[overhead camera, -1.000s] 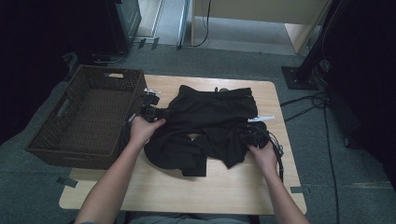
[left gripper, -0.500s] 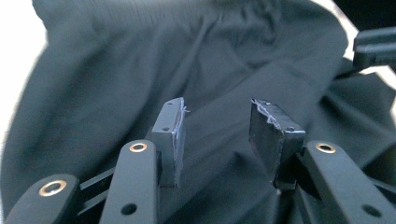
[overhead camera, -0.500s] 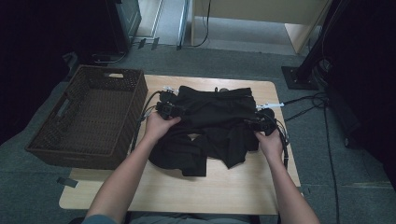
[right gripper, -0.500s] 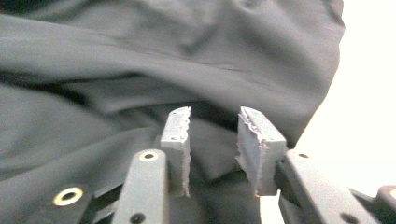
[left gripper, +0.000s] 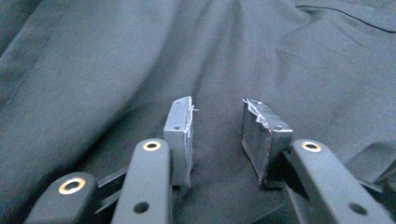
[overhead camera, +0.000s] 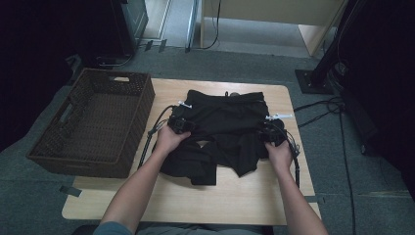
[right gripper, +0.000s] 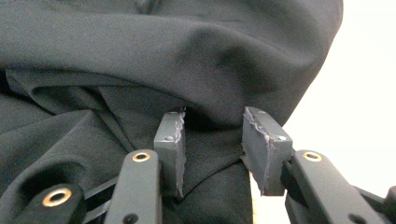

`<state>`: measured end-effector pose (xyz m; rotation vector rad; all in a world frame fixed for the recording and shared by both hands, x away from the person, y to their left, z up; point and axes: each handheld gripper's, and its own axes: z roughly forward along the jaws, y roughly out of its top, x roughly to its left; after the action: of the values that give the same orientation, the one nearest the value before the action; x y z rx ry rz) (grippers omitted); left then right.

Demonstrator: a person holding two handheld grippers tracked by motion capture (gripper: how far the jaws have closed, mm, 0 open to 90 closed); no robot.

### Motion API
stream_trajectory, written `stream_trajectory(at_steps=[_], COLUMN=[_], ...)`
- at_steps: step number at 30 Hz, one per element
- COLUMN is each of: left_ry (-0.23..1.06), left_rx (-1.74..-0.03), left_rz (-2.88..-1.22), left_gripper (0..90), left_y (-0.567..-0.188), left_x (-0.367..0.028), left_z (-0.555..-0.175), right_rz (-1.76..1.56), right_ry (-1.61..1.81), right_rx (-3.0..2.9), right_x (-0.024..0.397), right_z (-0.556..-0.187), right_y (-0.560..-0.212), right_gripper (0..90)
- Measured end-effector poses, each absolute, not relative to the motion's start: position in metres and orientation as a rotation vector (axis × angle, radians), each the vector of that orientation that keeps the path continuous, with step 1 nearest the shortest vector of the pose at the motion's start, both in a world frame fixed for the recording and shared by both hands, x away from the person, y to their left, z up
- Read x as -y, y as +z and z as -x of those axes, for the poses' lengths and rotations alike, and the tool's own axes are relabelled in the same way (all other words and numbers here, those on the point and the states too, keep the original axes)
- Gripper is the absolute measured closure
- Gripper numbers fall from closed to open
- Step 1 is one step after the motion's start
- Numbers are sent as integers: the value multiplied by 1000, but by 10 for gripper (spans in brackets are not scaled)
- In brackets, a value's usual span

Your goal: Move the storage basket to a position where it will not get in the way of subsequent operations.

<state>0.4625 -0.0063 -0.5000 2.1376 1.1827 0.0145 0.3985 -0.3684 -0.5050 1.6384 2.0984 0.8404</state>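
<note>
- Right now the black cloth lies bunched in the middle of the table, and I am working on it with both grippers.
- My left gripper sits at the cloth's left side. Its jaws have just been closing a bit, but they are apart, with flat cloth under the gap and nothing pinched.
- My right gripper is at the cloth's right edge. Its jaws are apart too, with a fold of cloth between them. The pads do not seem to squeeze it yet.
- What could go wrong: on the left the cloth is flat, so the jaws may shut on air and slip off.
- On the right, the fold has many layers. I might grab too many, or just one, and the cloth would bunch up more.
- If only one side grips and I lift, the cloth would hang crooked and drag over the table.
- The right edge is near the table's side, so a pull that way could slide the cloth off.
- The basket stands to the left, apart from the cloth.
- I can read no words or labels anywhere.
</note>
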Motion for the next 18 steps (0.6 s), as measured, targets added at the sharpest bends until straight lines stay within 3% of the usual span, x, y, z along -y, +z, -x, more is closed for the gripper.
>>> stream_trajectory(at_steps=[11,18], left_ry=[81,112], left_rx=[-1210,-1262], left_rz=[-2122,-2085], left_gripper=[662,691], left_y=[-501,-501], left_x=[-26,-33], left_z=[-438,-445], right_rz=[-1554,-1516], right_ry=[876,885], right_rx=[-2144,-2178], right_x=[331,309], right_z=[-409,-423], right_y=[-507,-507], right_gripper=[608,615])
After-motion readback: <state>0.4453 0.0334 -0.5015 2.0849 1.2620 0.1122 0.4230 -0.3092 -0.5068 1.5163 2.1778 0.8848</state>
